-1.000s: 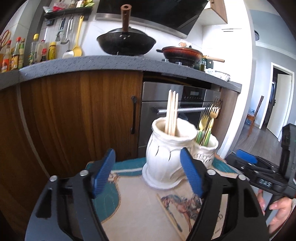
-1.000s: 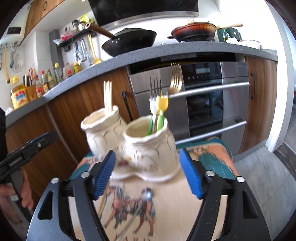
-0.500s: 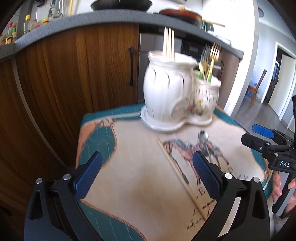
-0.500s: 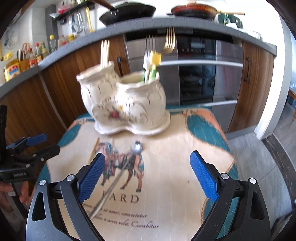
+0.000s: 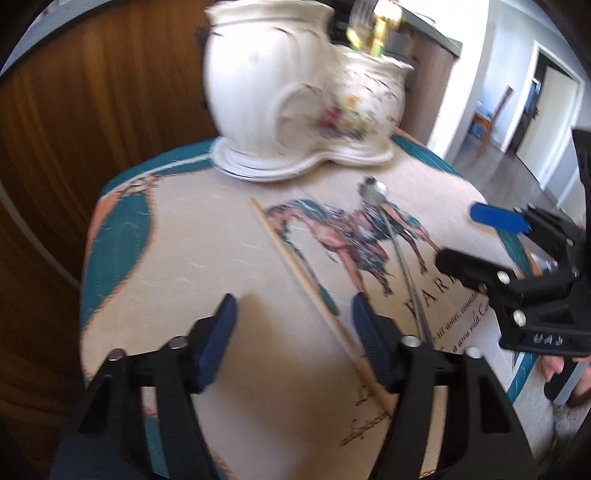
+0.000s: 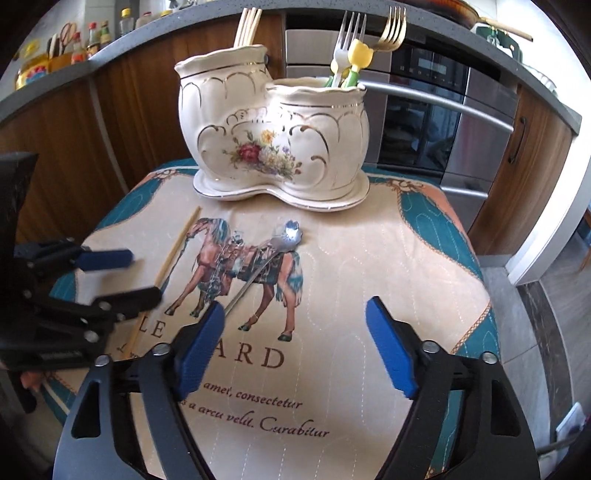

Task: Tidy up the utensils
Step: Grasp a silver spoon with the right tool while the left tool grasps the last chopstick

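A white double ceramic utensil holder (image 6: pixel 280 147) stands at the back of a small cloth-covered table (image 6: pixel 388 266); it also shows in the left wrist view (image 5: pixel 295 96). Its taller pot holds chopsticks (image 6: pixel 248 23), its lower pot holds forks (image 6: pixel 354 40). One wooden chopstick (image 5: pixel 314 295) and a metal spoon (image 5: pixel 391 251) lie on the cloth; the chopstick (image 6: pixel 173 258) and spoon (image 6: pixel 266 262) show in the right wrist view too. My left gripper (image 5: pixel 291 325) is open, low over the chopstick's near part. My right gripper (image 6: pixel 295 332) is open above the cloth, right of the spoon's handle.
Wooden cabinet doors (image 6: pixel 74 155) and a steel oven (image 6: pixel 443 122) stand close behind the table. A grey counter (image 6: pixel 110 55) with bottles runs above them. A doorway (image 5: pixel 546 110) lies off to the right.
Both grippers have tilted down and come lower toward the cloth. The left gripper now straddles the chopstick, and the right gripper has closed in beside the spoon.
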